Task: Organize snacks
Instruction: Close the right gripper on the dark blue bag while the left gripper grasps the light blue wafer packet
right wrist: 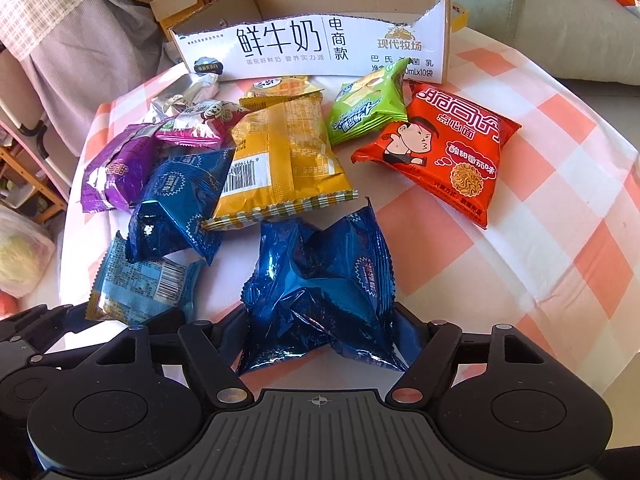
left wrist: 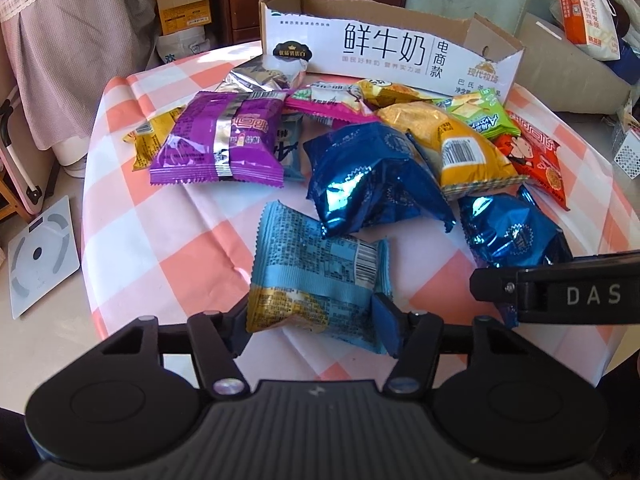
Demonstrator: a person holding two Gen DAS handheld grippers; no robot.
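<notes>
Several snack packets lie on a round table with a pink-and-white checked cloth (left wrist: 160, 216). My left gripper (left wrist: 316, 320) is shut on a light blue packet (left wrist: 316, 276), which also shows in the right wrist view (right wrist: 140, 280). My right gripper (right wrist: 324, 336) is shut on a dark blue foil packet (right wrist: 320, 288), seen in the left wrist view (left wrist: 512, 232) behind the right gripper's body. A second dark blue packet (left wrist: 372, 180), a purple one (left wrist: 220, 140), a yellow one (right wrist: 280, 160), a green one (right wrist: 368, 108) and a red one (right wrist: 444, 148) lie between me and the cut-open white milk carton box (right wrist: 312, 44).
More packets, silver (left wrist: 260, 76) and pink (left wrist: 324, 100), lie near the box (left wrist: 392, 52). A bathroom scale (left wrist: 40, 256) lies on the floor at left. Cardboard boxes (left wrist: 184, 4) and furniture stand behind the table. A sofa with bags (left wrist: 588, 20) is at right.
</notes>
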